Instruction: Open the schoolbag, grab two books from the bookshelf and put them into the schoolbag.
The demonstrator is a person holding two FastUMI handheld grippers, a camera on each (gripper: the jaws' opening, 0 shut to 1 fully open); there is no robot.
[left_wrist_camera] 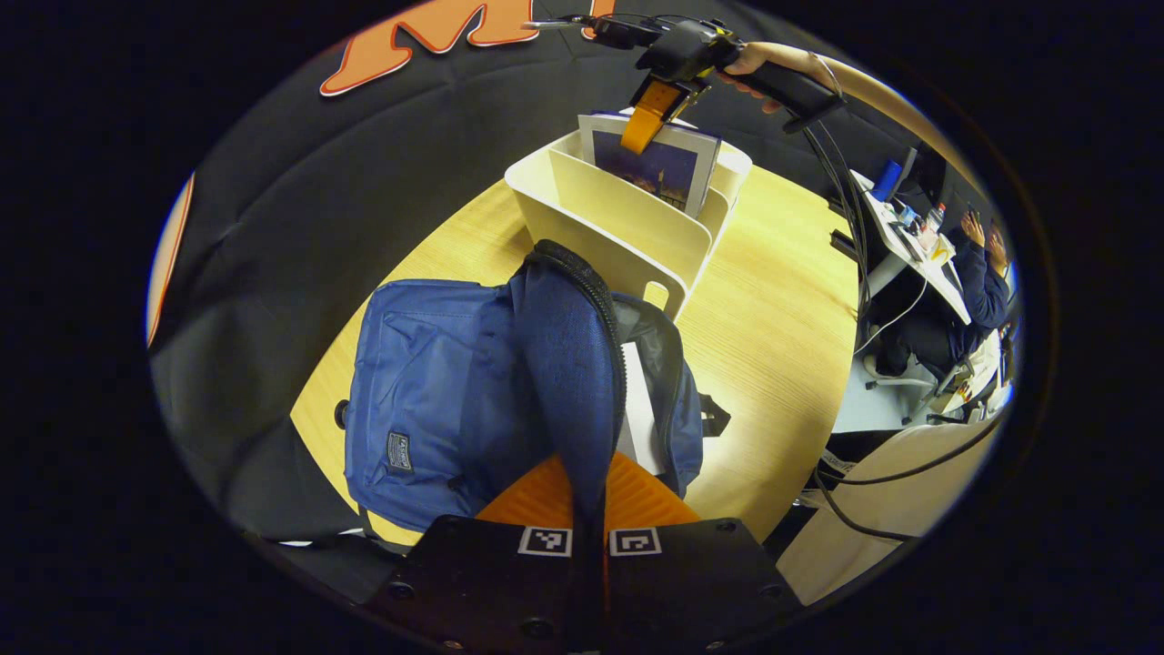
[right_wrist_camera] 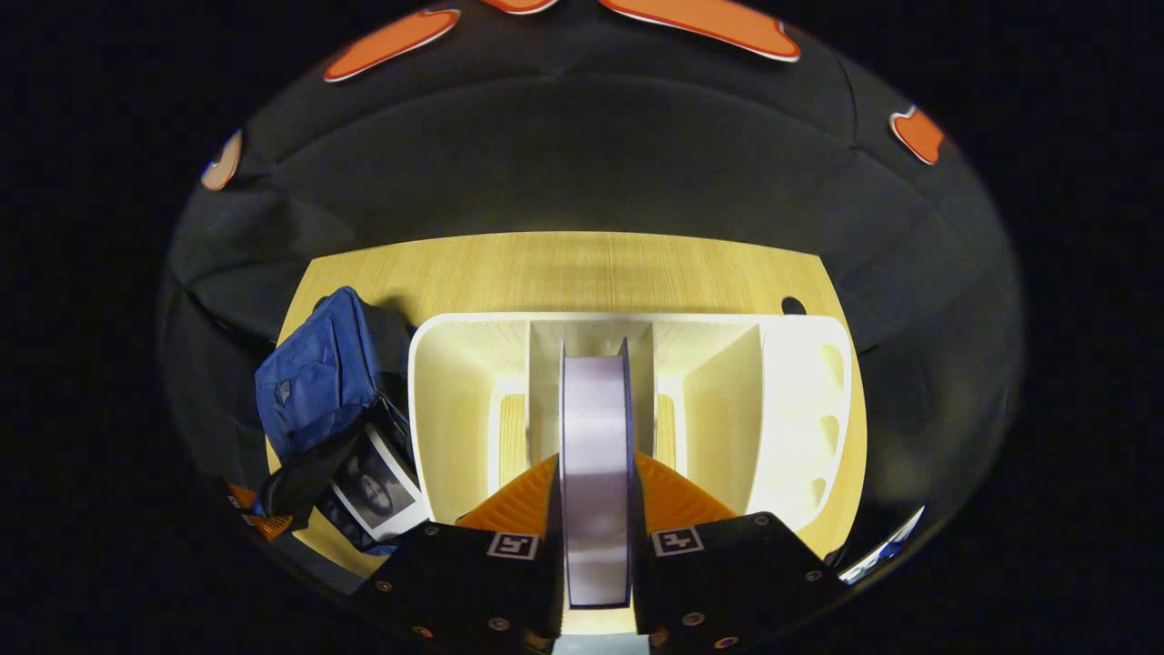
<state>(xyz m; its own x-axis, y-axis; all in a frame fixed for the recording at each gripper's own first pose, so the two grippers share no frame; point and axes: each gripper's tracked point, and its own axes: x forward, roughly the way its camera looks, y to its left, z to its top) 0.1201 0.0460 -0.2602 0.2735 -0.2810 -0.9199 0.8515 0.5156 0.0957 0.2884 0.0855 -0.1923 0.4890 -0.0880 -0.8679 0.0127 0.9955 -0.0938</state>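
My left gripper (left_wrist_camera: 589,509) is clamped on the raised flap of the blue fabric schoolbag (left_wrist_camera: 427,391), which lies open on the light wooden table (left_wrist_camera: 782,318) with one book (left_wrist_camera: 637,409) already inside. Farther out, my right gripper (right_wrist_camera: 596,546) pinches a dark-covered book (right_wrist_camera: 596,455) upright in the cream plastic bookshelf (right_wrist_camera: 800,400), just beside the bag.
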